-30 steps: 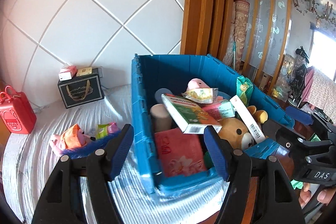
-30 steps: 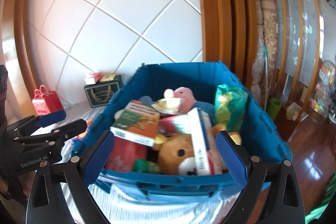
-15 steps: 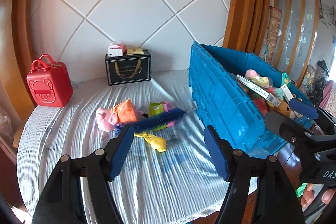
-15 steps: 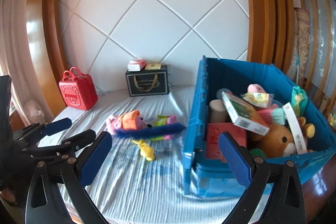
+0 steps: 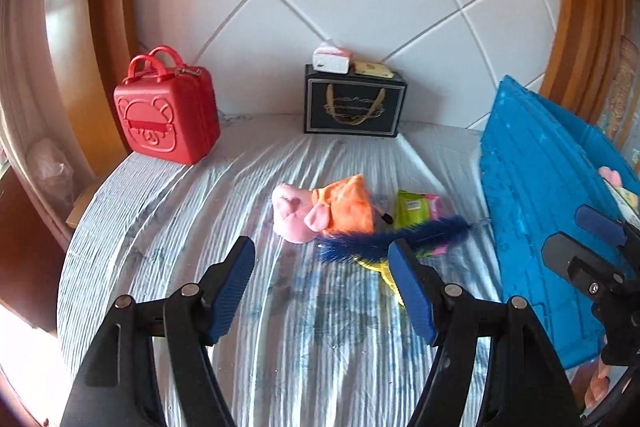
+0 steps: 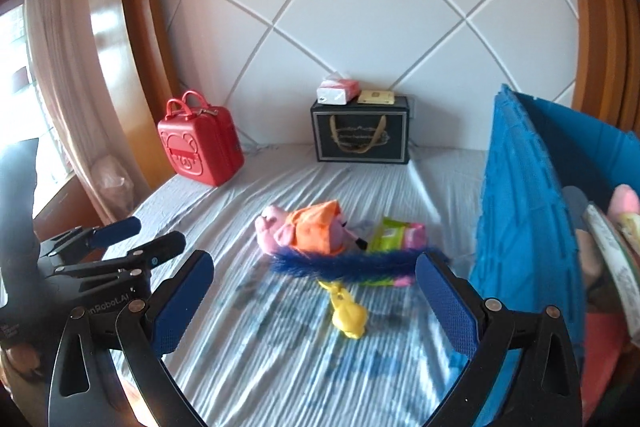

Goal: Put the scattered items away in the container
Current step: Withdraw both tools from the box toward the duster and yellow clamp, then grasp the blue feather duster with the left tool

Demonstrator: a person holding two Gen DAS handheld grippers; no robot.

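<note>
On the striped bedsheet lie a pink plush pig in an orange dress, a green and pink packet, a furry blue stick and a small yellow toy. The blue crate stands at the right, full of toys. My left gripper is open and empty, short of the pile. My right gripper is wide open and empty, with the yellow toy between and beyond its fingers. Each gripper shows at the other view's edge.
A red case stands at the back left. A black box with a tissue pack on top sits against the white padded headboard. The wooden bed frame curves on both sides.
Both grippers swung left away from the crate and lowered toward the scattered items on the sheet. The crate slid to the right edge of both views.
</note>
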